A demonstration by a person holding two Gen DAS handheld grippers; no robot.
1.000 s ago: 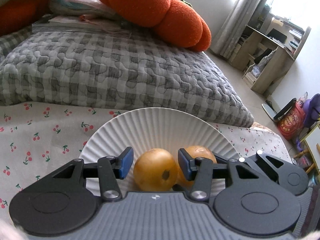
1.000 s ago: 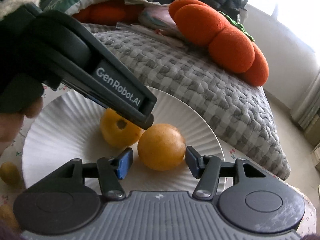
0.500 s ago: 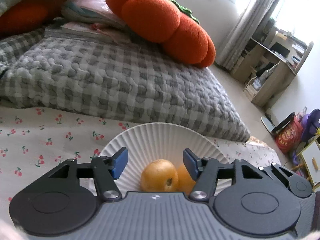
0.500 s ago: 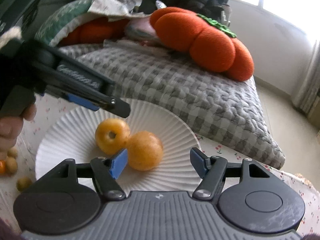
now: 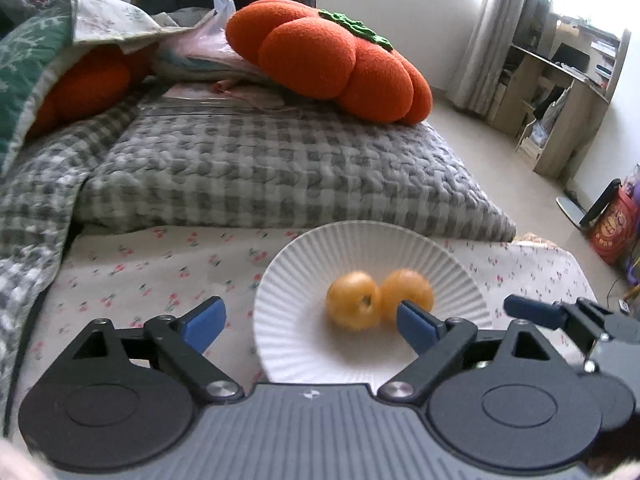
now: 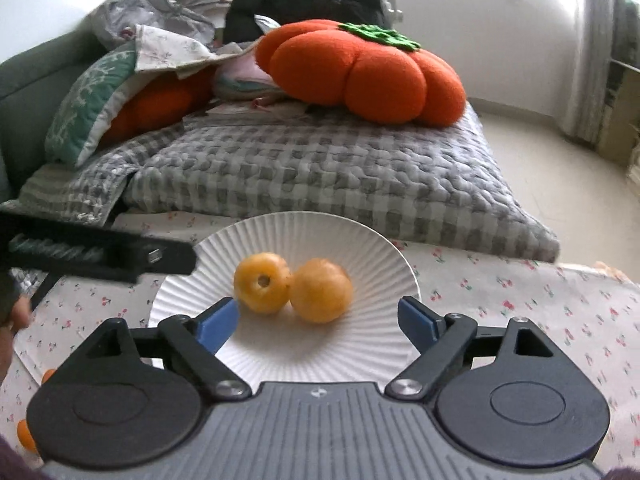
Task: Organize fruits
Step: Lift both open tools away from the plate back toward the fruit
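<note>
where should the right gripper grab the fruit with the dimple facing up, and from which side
Grip the dimpled fruit across its round middle, coming from above with the open right gripper, one finger on its near side and one on its far side. The other fruit touches its right flank, so a left-right pinch would likely bump it. The ribbed plate blocks scooping underneath.

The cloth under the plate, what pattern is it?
The cloth is white with small red cherries, clearest in the right wrist view.

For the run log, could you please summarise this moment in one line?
left tongs: open | right tongs: open | plate: two fruits, touching
</note>
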